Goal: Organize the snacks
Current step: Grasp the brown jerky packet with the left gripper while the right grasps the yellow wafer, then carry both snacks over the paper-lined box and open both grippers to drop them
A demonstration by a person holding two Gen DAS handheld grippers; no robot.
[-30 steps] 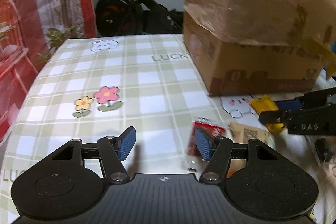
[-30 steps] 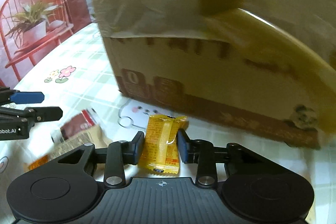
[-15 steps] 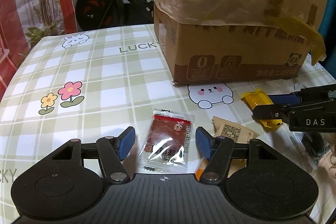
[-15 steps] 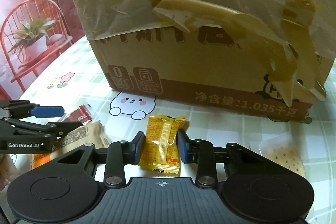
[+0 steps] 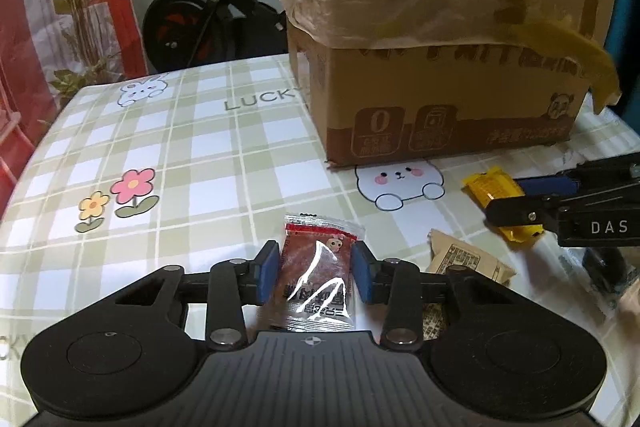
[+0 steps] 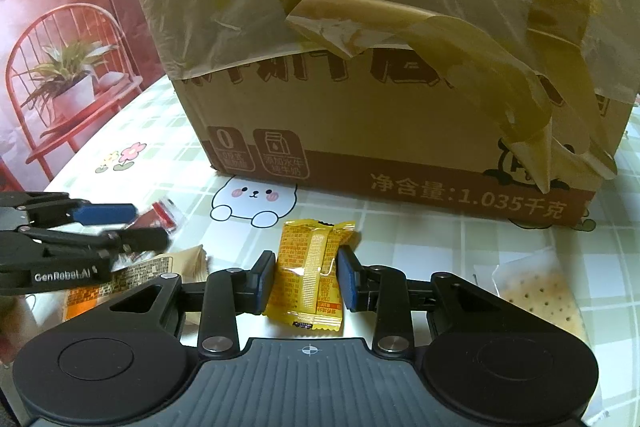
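Cardboard box [image 6: 360, 99]: stood at the far side of the checked tablecloth [image 5: 180, 155], flaps taped; no way in is shown.
Left gripper [image 5: 316, 271]: half a second ago spread wide, now clenched on the red snack packet [image 5: 316, 279], near centre.
Right gripper [image 6: 306, 277]: held clamped on the yellow snack packet [image 6: 312, 267], unchanged.
Meaning: both packets are judged ready for lifting.

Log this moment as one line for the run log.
left gripper: shut on red snack packet | right gripper: shut on yellow snack packet | cardboard box: behind both
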